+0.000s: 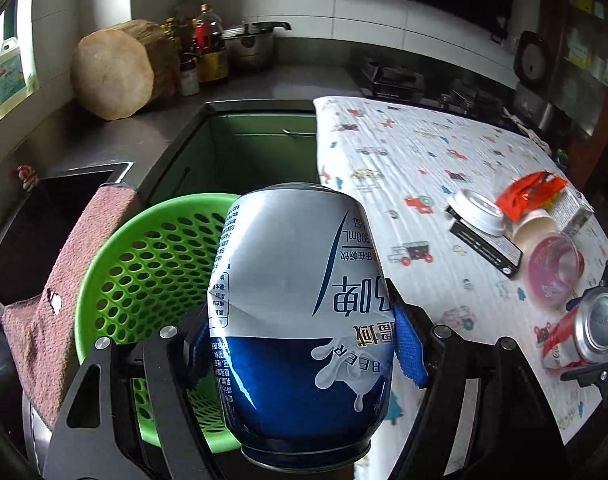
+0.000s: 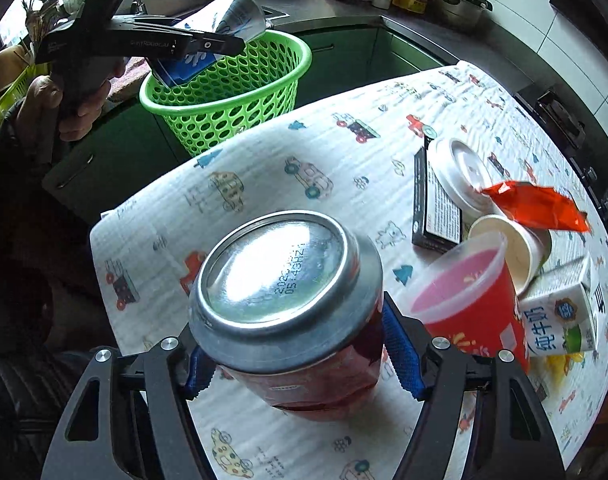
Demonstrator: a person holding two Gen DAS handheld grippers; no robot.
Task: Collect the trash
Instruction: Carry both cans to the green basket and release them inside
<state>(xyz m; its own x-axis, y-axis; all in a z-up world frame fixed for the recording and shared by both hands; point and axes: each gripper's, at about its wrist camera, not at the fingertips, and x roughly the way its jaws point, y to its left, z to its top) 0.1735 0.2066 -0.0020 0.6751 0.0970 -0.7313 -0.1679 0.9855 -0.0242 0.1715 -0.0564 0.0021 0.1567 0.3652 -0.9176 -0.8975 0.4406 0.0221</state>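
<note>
My left gripper [image 1: 300, 336] is shut on a dented blue and silver beer can [image 1: 300, 320] and holds it over the rim of the green perforated basket [image 1: 144, 264]. In the right wrist view the same can [image 2: 220, 32] hangs above the basket [image 2: 232, 96]. My right gripper [image 2: 292, 356] is shut on a red soda can [image 2: 288, 308], bottom facing the camera, just above the car-print tablecloth [image 2: 264, 168]. That red can also shows in the left wrist view [image 1: 579, 332].
More litter lies on the cloth to the right: a red plastic cup [image 2: 463, 316], a paper cup [image 2: 511, 248], a milk carton [image 2: 559, 312], an orange wrapper [image 2: 539, 204], a white lid [image 2: 459, 172] and a black box [image 2: 435, 208]. A sink [image 1: 64, 216], towel [image 1: 76, 280] and chopping block [image 1: 112, 68] are left.
</note>
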